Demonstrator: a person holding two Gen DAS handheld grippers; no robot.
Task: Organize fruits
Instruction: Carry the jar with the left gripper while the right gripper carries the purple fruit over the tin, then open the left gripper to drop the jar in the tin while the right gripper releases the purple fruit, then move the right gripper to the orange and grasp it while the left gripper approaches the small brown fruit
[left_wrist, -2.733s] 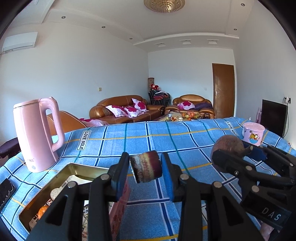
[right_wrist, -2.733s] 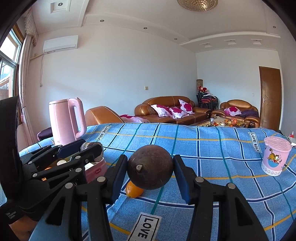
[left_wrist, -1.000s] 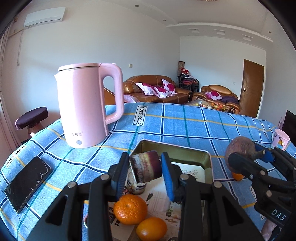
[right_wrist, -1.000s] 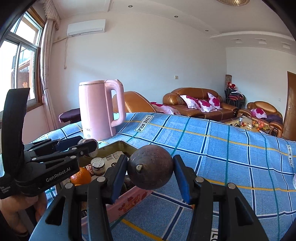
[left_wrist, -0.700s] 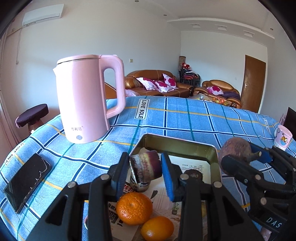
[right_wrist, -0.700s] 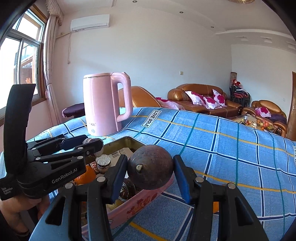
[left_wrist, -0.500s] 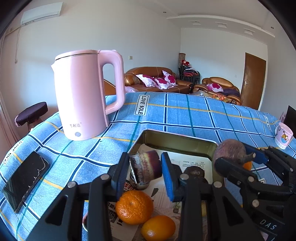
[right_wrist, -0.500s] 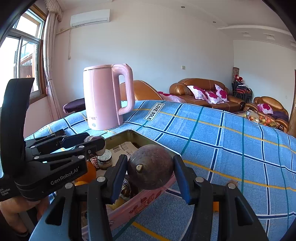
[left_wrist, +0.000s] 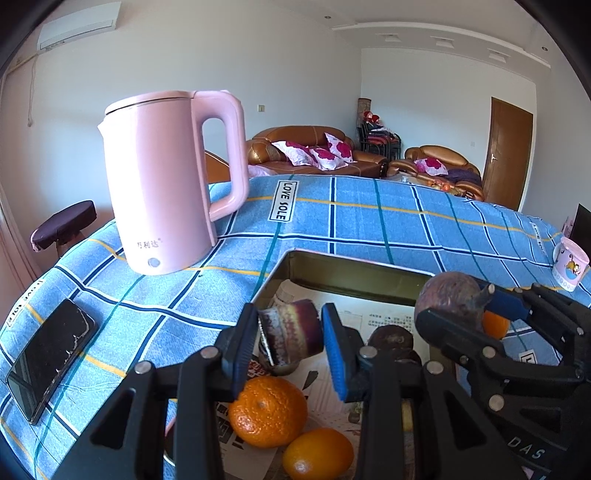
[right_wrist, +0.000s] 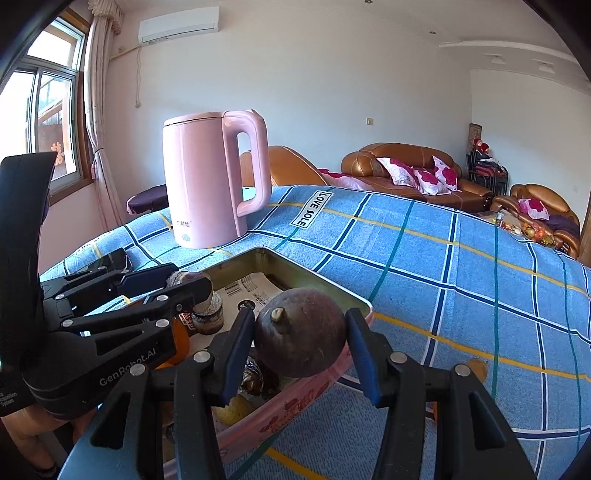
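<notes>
Hand-held gripper (right_wrist: 300, 345) clasping round fruit (right_wrist: 301, 332), stem toward camera

Left gripper (left_wrist: 289, 336) tilted downward, jaws clamped on a small object. Right gripper (right_wrist: 300, 345) to its right, also tilted downward, jaws clamped on a round object.

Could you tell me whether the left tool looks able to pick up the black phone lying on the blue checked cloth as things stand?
Probably not: the left tool already grips a purple cut fruit piece, though nothing blocks the black phone.
</notes>
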